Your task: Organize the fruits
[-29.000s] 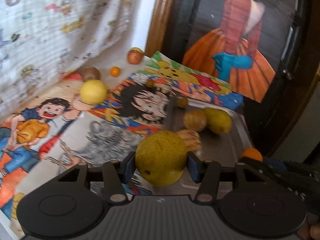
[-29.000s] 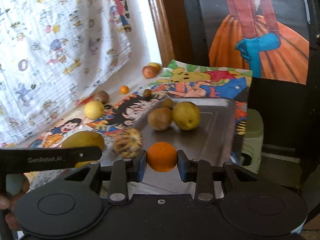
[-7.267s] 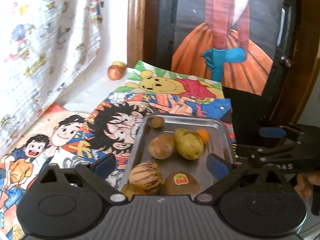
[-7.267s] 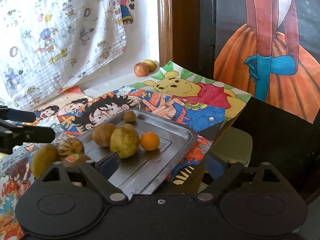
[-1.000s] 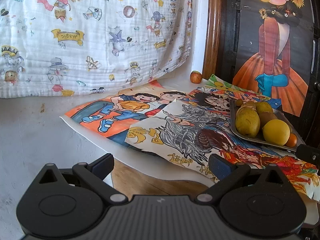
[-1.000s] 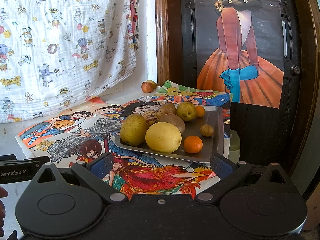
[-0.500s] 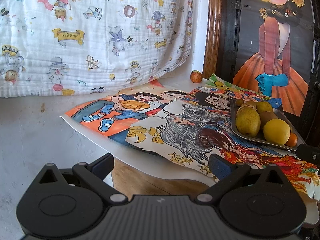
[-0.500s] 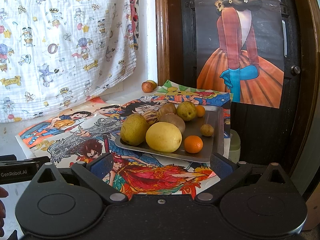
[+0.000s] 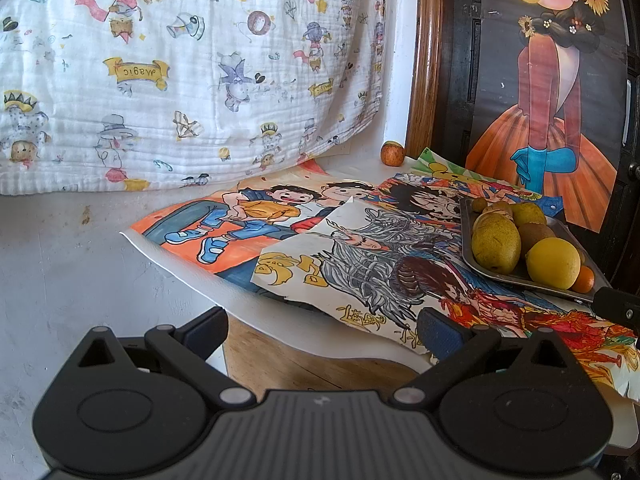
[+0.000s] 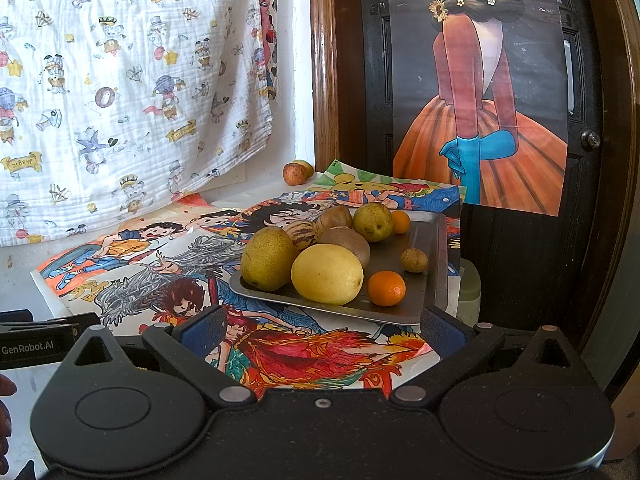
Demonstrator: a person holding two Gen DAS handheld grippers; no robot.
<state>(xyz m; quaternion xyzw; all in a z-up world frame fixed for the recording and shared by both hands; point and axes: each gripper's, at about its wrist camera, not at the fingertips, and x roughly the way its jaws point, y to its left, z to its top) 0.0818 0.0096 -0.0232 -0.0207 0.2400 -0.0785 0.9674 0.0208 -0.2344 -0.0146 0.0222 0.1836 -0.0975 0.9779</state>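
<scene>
A metal tray [image 10: 434, 264] sits on cartoon posters at the table's right side and holds several fruits: a yellow lemon [image 10: 327, 274], a green pear [image 10: 269, 258], a small orange [image 10: 386, 288], a kiwi [image 10: 347, 242] and others behind. The tray also shows in the left wrist view [image 9: 520, 278] at right. A red apple [image 10: 295, 173] lies off the tray by the back wall, also in the left wrist view [image 9: 392, 153]. My left gripper [image 9: 322, 328] is open and empty, back from the table's front edge. My right gripper [image 10: 320, 330] is open and empty, short of the tray.
Cartoon posters [image 9: 280, 232] cover the table and overhang its front edge. A printed white cloth [image 9: 180, 72] hangs on the wall at left. A dark door with a poster of a girl [image 10: 480, 120] stands at right behind the tray. The left gripper's body [image 10: 32, 346] shows at left.
Nothing has visibly moved over the last second. Since 7 seconds ago both grippers have drawn back from the tray, which now holds more fruit.
</scene>
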